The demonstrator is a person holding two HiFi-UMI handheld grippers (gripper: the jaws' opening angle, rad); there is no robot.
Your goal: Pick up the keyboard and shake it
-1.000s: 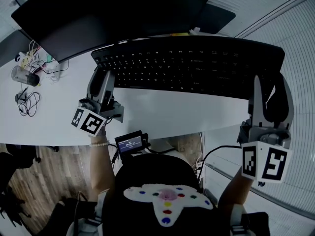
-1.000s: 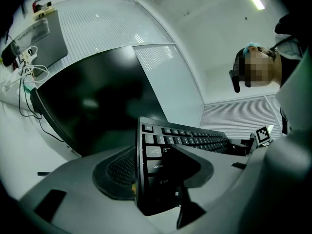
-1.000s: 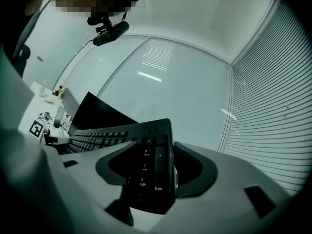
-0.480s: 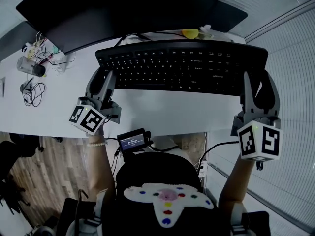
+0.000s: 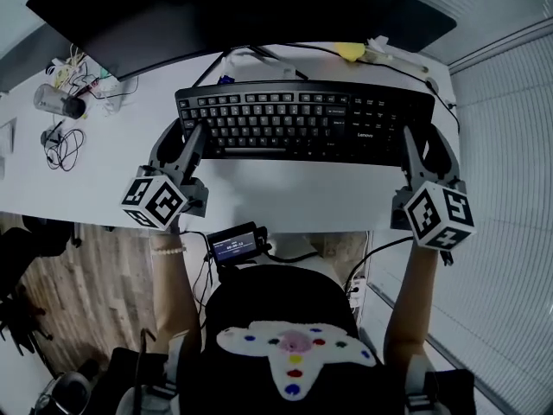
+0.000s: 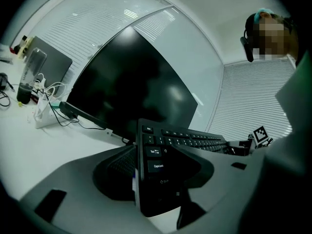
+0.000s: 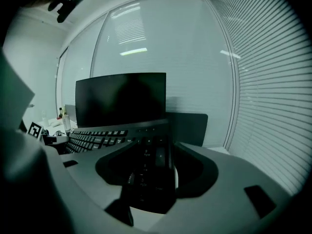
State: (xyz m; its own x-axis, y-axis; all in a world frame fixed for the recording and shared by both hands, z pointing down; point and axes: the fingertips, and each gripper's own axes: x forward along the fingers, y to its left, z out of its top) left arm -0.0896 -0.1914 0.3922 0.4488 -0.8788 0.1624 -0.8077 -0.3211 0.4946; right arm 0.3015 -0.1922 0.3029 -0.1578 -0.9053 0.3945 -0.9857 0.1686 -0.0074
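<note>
A black full-size keyboard (image 5: 302,119) lies crosswise over the white desk (image 5: 285,193), in front of the monitor. My left gripper (image 5: 183,138) is clamped on its left end and my right gripper (image 5: 425,145) on its right end. In the left gripper view the Tab and Caps Lock end of the keyboard (image 6: 163,179) fills the gap between the jaws. The right gripper view shows the numeric-pad end of the keyboard (image 7: 151,174) wedged between those jaws in the same way. Whether the keyboard touches the desk I cannot tell.
A large dark monitor (image 5: 216,7) stands right behind the keyboard. Cables, a power strip and a bottle (image 5: 56,102) sit at the desk's left. A yellow object (image 5: 350,50) lies at the back right. A small lit screen (image 5: 233,245) hangs below the desk's front edge.
The keyboard, held at both ends, has moved down and away from the head camera, toward the desk. It looks smaller and more level now, and both grippers went with it.
</note>
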